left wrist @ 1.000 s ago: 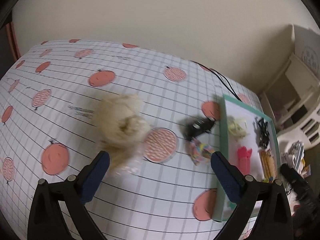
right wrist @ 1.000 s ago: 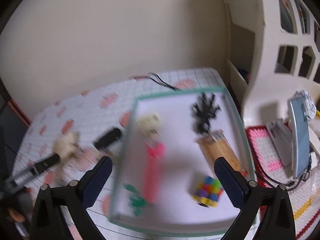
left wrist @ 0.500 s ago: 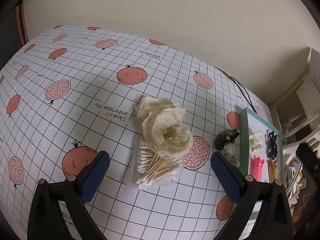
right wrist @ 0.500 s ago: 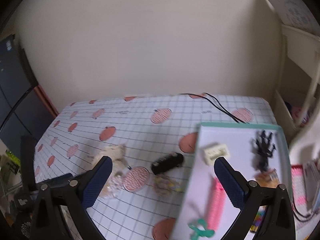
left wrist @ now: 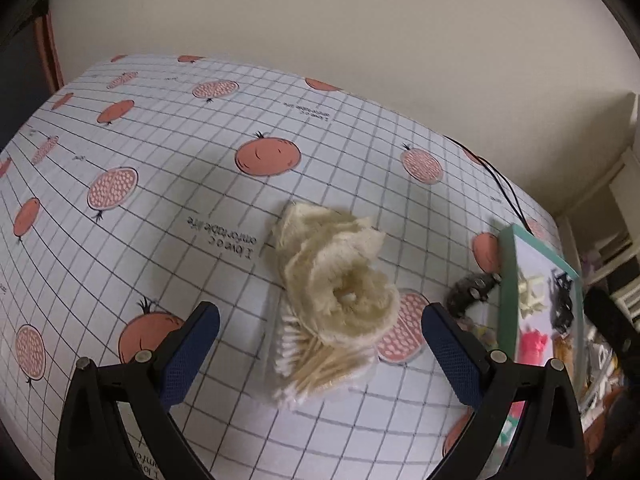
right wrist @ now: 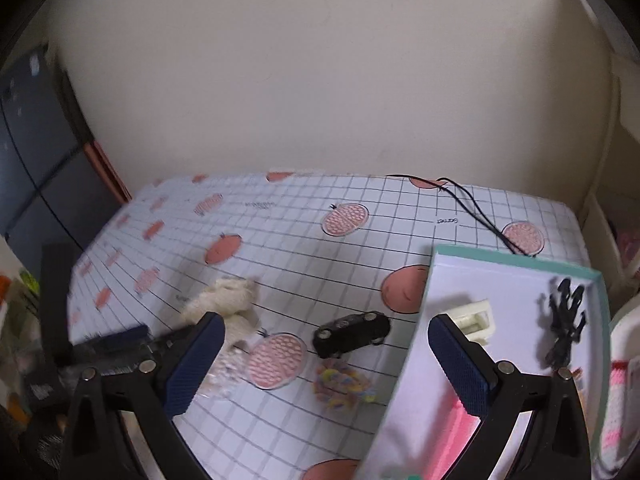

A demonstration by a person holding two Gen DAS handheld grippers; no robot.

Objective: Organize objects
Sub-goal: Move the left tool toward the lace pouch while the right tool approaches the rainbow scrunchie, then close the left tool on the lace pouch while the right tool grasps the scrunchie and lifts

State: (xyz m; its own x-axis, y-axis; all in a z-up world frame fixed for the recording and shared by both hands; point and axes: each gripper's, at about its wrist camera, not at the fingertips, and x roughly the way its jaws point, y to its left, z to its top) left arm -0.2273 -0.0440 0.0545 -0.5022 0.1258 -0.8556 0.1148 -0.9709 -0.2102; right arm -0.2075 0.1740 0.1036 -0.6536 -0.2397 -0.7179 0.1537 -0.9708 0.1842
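A: What carries everything?
B: A surface (left wrist: 168, 184) under a white grid-lined cloth printed with red pomegranates. Next in size is the flat white tray with a mint-green rim (right wrist: 434, 280) at its right end.

A: And the tools?
B: The left tool (left wrist: 320, 344) hovers released, its blue-padded fingers (left wrist: 192, 352) spread wide to either side of a cream fluffy knitted bundle (left wrist: 340, 276). The right tool (right wrist: 326, 362) is also spread wide and grips nothing, poised above the tray's left edge.

A: Where do the loose things lie?
B: The bundle rests on the cloth, lying over the far end of a clear packet of cotton swabs (left wrist: 316, 368). To its right sits a small black toy car (right wrist: 352, 334), just left of the tray. Nearer the camera lies a little heap of pastel hair ties (right wrist: 342, 386) (blurred, so detail is uncertain).

A: Inside the tray?
B: A pink strip-shaped piece (right wrist: 456, 432), a black claw clip (right wrist: 564, 324) and a cream plastic clip (right wrist: 476, 318).
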